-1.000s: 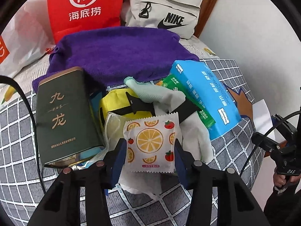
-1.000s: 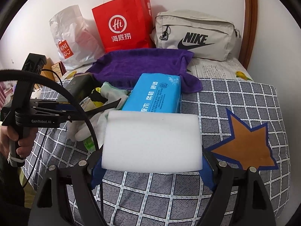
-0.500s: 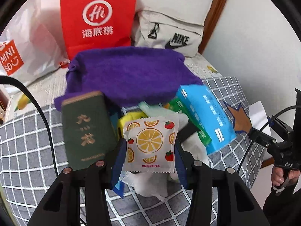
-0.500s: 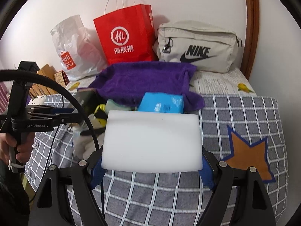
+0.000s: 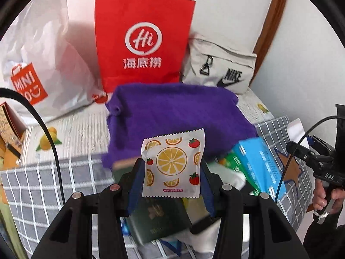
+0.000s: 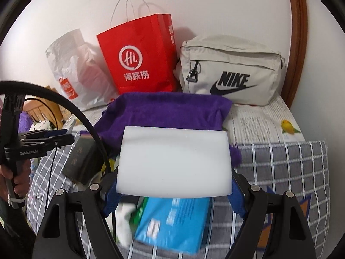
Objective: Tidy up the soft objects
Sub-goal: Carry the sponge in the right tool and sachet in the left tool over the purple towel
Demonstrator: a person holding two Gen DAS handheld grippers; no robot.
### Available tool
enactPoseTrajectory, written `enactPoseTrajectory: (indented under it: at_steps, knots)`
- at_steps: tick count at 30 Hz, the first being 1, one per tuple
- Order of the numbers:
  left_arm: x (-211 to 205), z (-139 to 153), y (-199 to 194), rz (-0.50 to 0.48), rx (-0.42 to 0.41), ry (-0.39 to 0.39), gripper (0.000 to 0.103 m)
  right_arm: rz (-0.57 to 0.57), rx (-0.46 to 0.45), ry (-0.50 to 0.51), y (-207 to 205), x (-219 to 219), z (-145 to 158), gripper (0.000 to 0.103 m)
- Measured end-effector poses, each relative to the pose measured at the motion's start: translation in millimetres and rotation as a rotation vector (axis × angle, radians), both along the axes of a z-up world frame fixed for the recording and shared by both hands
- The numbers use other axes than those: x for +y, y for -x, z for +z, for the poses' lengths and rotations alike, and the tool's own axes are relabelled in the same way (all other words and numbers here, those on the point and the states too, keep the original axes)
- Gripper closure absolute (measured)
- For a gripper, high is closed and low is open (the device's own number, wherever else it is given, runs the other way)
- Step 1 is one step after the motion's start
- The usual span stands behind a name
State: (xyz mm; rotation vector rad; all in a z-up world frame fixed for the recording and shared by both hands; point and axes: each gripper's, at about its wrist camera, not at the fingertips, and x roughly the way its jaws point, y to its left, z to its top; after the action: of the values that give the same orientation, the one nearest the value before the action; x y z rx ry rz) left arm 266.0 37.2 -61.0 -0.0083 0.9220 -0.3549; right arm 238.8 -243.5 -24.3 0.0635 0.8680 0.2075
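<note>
My left gripper (image 5: 171, 179) is shut on a white packet with orange and tomato prints (image 5: 172, 161), held up above the pile. My right gripper (image 6: 173, 191) is shut on a white foam sponge block (image 6: 174, 161), also held in the air. A purple towel (image 5: 172, 114) lies spread on the bed behind both; it also shows in the right wrist view (image 6: 163, 110). Below lie a blue tissue pack (image 6: 172, 222), a dark green tin (image 5: 159, 218) and a white cloth (image 6: 124, 222).
A red paper bag (image 5: 142, 41), a white Miniso plastic bag (image 5: 41, 69) and a beige Nike bag (image 6: 230, 71) stand against the wall. The checked bed cover (image 6: 284, 164) lies to the right. The other gripper and hand show at the right edge (image 5: 323, 172).
Both grippers have risen and tilted up toward the wall with their objects. The pile has dropped lower in both views and the bags now show fully.
</note>
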Motion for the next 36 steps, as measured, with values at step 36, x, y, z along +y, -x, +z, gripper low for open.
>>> enactPoseTrajectory:
  at_steps: [36]
  knots:
    - [-5,-54,-166,0.01,0.134,-0.055,0.057,0.038,0.365,0.058,-248,19,-123,0.021]
